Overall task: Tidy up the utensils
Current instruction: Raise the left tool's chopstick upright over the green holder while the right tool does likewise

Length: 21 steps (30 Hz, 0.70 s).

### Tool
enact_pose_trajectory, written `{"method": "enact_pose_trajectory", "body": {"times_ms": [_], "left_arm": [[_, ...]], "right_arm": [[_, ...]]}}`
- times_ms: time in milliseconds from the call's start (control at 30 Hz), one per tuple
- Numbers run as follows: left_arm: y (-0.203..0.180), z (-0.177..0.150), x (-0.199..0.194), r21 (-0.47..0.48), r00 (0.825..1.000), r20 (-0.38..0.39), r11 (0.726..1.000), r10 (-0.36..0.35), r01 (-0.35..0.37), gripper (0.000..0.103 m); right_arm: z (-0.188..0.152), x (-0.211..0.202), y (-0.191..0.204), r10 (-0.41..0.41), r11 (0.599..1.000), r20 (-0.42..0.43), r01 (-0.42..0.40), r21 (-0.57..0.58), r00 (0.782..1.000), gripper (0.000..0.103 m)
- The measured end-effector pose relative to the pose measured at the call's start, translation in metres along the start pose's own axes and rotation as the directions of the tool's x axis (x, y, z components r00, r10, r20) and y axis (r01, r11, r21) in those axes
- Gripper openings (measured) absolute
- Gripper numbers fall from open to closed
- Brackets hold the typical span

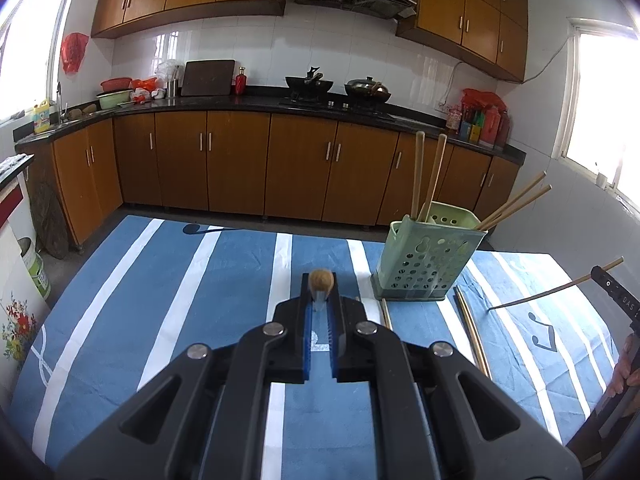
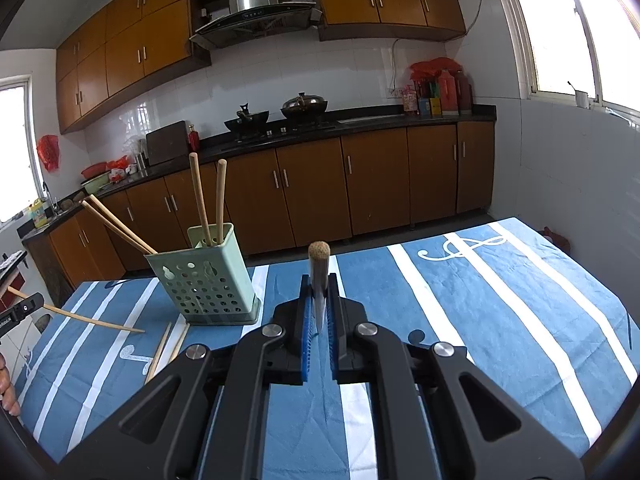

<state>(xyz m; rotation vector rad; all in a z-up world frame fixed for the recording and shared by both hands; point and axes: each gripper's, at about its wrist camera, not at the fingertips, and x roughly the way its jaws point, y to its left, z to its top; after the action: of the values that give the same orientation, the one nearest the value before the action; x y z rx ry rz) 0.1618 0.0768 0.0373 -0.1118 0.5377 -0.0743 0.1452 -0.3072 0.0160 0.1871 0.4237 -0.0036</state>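
A green perforated utensil holder stands on the blue striped cloth and holds several wooden chopsticks. Two more chopsticks lie flat on the cloth beside it. My left gripper is shut on a chopstick, seen end-on, left of the holder. My right gripper is shut on another chopstick, right of the holder. Each gripper shows in the other's view holding its slanted chopstick: the right one and the left one.
The table is covered by a blue cloth with white stripes. Behind it run brown kitchen cabinets and a black counter with woks, a cutting board and bottles. A window is at the right.
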Motion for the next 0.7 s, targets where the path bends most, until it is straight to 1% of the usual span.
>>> {"method": "enact_pose_trajectory", "body": {"times_ms": [100,267,400,467,567,700], "left_arm": [[-0.009,0.01,-0.005,0.024,1.0,0.019,1.0,-0.02,0.02,0.008],[-0.029,0.033,-0.019,0.056,0.995,0.065,0.996,-0.072,0.069,0.008],[-0.047,0.053,-0.035,0.07,0.986,0.084,0.988,-0.142,0.137,0.008],[-0.056,0.061,-0.043,0.086,0.98,0.091,0.982,-0.176,0.168,0.008],[-0.067,0.071,-0.052,0.105,0.972,0.113,0.975,-0.205,0.194,0.008],[-0.083,0.088,-0.056,0.121,0.963,0.149,0.971,-0.223,0.206,0.008]], "right_arm": [[0.01,-0.002,0.008,0.018,1.0,0.019,-0.018,-0.018,1.0,0.007],[0.036,-0.019,0.024,0.105,0.994,0.086,-0.103,-0.027,0.991,0.007],[0.057,-0.034,0.038,0.184,0.983,0.137,-0.181,-0.033,0.973,0.007],[0.067,-0.042,0.045,0.22,0.976,0.166,-0.217,-0.038,0.961,0.007],[0.078,-0.048,0.052,0.246,0.969,0.202,-0.241,-0.049,0.948,0.007],[0.09,-0.044,0.06,0.255,0.967,0.229,-0.25,-0.049,0.94,0.007]]}}
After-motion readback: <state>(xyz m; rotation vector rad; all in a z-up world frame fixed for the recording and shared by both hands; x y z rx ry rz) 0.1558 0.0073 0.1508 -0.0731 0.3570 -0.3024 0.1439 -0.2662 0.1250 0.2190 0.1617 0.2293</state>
